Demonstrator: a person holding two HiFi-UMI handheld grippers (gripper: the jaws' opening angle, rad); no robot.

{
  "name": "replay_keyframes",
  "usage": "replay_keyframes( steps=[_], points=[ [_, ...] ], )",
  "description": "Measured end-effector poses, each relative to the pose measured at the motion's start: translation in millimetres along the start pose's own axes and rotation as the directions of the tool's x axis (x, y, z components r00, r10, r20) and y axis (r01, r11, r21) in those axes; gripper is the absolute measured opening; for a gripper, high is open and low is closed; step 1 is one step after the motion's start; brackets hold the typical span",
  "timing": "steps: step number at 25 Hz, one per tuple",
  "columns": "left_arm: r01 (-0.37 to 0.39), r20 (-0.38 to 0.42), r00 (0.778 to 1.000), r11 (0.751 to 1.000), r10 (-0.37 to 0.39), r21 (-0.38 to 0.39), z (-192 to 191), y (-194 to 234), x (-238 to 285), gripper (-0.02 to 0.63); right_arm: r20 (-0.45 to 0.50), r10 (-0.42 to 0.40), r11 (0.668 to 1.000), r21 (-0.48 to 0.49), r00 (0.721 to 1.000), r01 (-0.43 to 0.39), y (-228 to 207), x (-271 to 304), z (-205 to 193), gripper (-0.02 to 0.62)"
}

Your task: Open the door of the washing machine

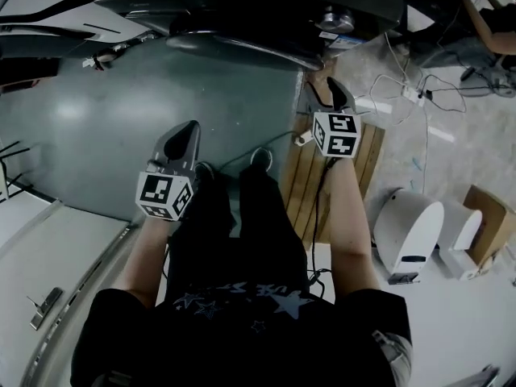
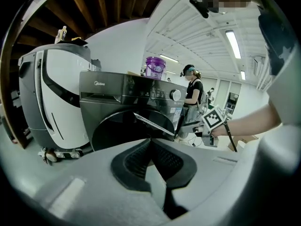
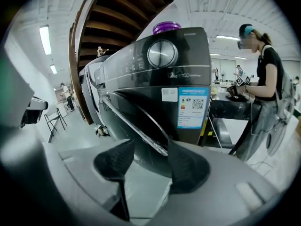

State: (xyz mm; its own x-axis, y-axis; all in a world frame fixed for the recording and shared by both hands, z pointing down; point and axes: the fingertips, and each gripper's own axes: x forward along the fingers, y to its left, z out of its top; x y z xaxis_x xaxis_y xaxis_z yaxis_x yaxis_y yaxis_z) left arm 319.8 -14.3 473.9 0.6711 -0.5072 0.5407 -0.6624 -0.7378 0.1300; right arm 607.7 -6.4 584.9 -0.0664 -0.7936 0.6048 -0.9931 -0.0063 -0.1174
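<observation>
- Closest beneath the head camera is the person's black star-printed shirt (image 1: 242, 321), with both forearms reaching forward from it toward the machine.
- Far left, a white-and-grey rounded appliance (image 2: 51, 102) stands just beside the washer and plays no part.
- Low over the grey floor hangs the left gripper (image 1: 187, 135), well short of the washer. Its ribbed dark pads (image 2: 134, 159) are pressed together with nothing between them. It looks parked there to stay out of the door's swing.
- In the middle stands the dark grey front-loading washing machine (image 2: 127, 107), with a purple plastic tub (image 2: 155, 67) on top. Its round glass door (image 2: 150, 124) is ajar, the free edge swung out toward the person's right.
- Up near that free edge is the right gripper (image 1: 337, 95). Its black pads (image 3: 115, 161) are spread wide, and the door's chrome rim (image 3: 141, 131) runs across the gap between them. I cannot tell whether either pad touches it. The pose suggests it is lined up to pinch or hook the rim and draw the door wider.
- Under the right forearm lies a slatted wooden pallet (image 1: 297, 184) on the floor.
- Farther right, two white domed units (image 1: 411, 232), a brown cardboard box (image 1: 488, 216) and loose white cables (image 1: 419, 95) sit well apart from the door.
</observation>
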Motion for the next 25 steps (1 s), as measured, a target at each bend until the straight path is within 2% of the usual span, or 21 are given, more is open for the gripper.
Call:
replay_keyframes(
  steps=[8,14,22,23,25],
  points=[
    [0.010,-0.028,1.000,0.996,-0.013,-0.094,-33.5,-8.3,7.3,0.011,-0.001,-0.006,0.993,-0.120,1.000,0.006,-3.3,48.4,12.4,0.225],
    [-0.032,-0.025,0.999,0.989,0.029,-0.147,-40.9,6.5,5.3,0.011,0.007,-0.037,0.985,-0.167,0.999,0.037,-4.0,63.8,21.3,0.225],
    [-0.051,-0.025,0.999,0.989,0.047,-0.141,-41.2,10.9,4.9,0.011,-0.041,0.001,0.978,-0.208,0.999,-0.009,-7.2,76.4,21.6,0.221],
    [-0.047,-0.029,0.999,0.988,0.043,-0.145,-42.6,9.5,5.6,0.011,-0.048,0.000,0.976,-0.219,0.999,-0.010,-7.7,76.6,20.8,0.197],
    [-0.037,-0.036,0.999,0.988,0.032,-0.148,-45.6,6.0,7.8,0.011,-0.054,0.003,0.973,-0.229,0.999,-0.016,-7.6,76.0,19.9,0.189]
  ],
)
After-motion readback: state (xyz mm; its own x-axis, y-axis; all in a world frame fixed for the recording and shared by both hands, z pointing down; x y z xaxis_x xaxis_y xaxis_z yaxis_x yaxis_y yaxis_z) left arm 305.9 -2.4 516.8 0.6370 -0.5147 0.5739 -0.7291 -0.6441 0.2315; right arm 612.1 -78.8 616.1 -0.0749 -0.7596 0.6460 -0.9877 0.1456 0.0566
